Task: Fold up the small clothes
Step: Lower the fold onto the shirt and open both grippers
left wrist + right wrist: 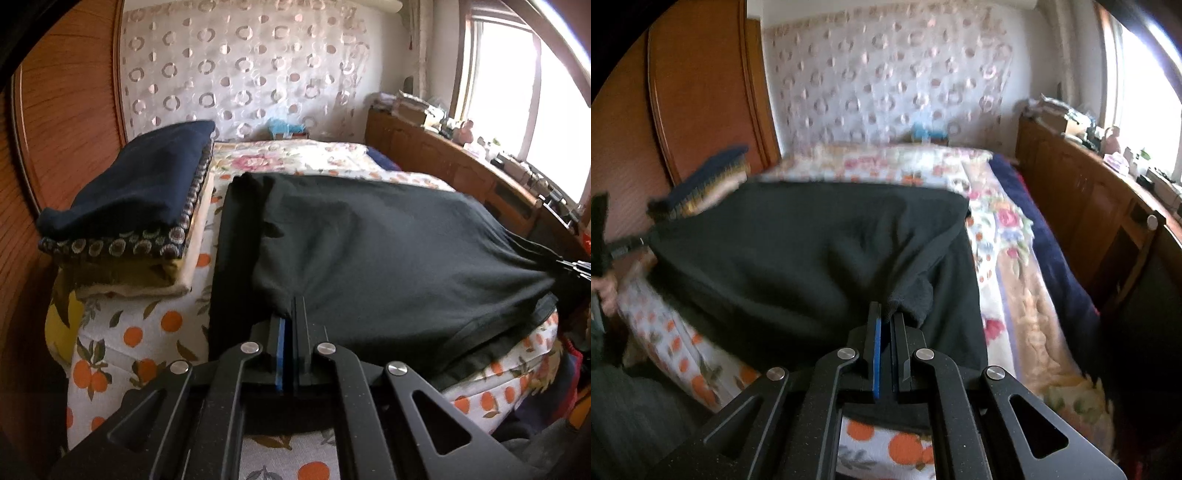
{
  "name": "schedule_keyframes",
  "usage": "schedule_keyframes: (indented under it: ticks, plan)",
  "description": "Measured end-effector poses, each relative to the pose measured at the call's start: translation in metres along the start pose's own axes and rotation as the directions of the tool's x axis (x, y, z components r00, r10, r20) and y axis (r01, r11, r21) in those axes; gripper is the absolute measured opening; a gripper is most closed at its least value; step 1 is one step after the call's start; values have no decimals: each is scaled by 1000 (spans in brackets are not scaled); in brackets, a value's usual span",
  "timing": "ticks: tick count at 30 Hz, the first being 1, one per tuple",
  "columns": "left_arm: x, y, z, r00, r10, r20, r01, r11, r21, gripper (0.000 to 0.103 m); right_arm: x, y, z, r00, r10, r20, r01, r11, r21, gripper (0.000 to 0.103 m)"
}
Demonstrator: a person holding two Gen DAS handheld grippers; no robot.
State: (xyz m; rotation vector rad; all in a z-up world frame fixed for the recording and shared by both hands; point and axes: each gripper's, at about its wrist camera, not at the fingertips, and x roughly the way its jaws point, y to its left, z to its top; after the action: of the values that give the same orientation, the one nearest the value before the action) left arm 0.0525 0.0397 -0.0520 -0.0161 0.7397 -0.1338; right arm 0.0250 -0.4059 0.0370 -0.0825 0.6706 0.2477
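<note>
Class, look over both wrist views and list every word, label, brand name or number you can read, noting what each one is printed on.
None can be read in either view.
Stacked items on the wooden cabinet by the window: any print is too small and blurred.
Blue box at the head of the bed: no legible lettering.
Black garment and folded pile: no label or print shows.

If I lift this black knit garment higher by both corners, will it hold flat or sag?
Likely sags: the black knit garment already droops and wrinkles between the left claw and right claw. Probably light. The pinched corners seem unlikely to slip.
</note>
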Motion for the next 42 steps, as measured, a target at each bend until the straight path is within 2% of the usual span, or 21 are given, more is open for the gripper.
schedule_keyframes:
  ticks: [3, 5, 6, 9, 10, 11, 14, 22, 31, 40, 42]
  plan:
    - [2, 1, -4, 1000, -6, -15, 6, 1000, -6, 21, 5, 1, 6, 999, -37, -24, 37, 999, -11, 9]
    - [0, 2, -6, 1000, -6, -8, 6, 1000, -7, 40, 5, 0, 11, 999, -37, -30, 36, 999, -13, 16]
    - [-2, 3, -6, 1000, -9, -5, 9, 1000, -8, 42, 4, 2, 14, 998, -52, -28, 52, 998, -22, 25]
    - [-4, 3, -7, 1000, -2, -5, 2, 1000, 1, 57, 2, 6, 19, 998, -57, -25, 56, 997, -53, 54]
    - [-5, 4, -7, 1000, 3, -1, -3, 1000, 4, 66, 1, 8, 20, 998, -57, -31, 55, 996, -65, 59]
    - [-6, 4, -7, 1000, 8, 4, -8, 1000, 6, 71, 2, 11, 21, 997, -64, -33, 61, 995, -78, 59]
    - [-4, 4, -9, 1000, 11, -1, -11, 1000, 6, 73, 0, 18, 23, 996, -90, -12, 89, 991, -100, 59]
    - [2, 9, -13, 999, 35, -14, -35, 999, -8, 74, -7, 38, 26, 999, -25, 34, 29, 993, -111, 62]
    - [4, 23, -23, 998, 53, -37, -54, 998, -31, 74, 57, 65, 16, 996, 73, -58, -79, 990, -119, 62]
    - [9, 35, -27, 997, 52, -64, -55, 997, -58, 74, 92, 73, 20, 990, 81, -116, -96, 986, -134, 63]
    - [12, 35, -27, 995, 61, -76, -65, 996, -52, 74, 94, 74, 21, 989, 83, -123, -100, 986, -134, 69]
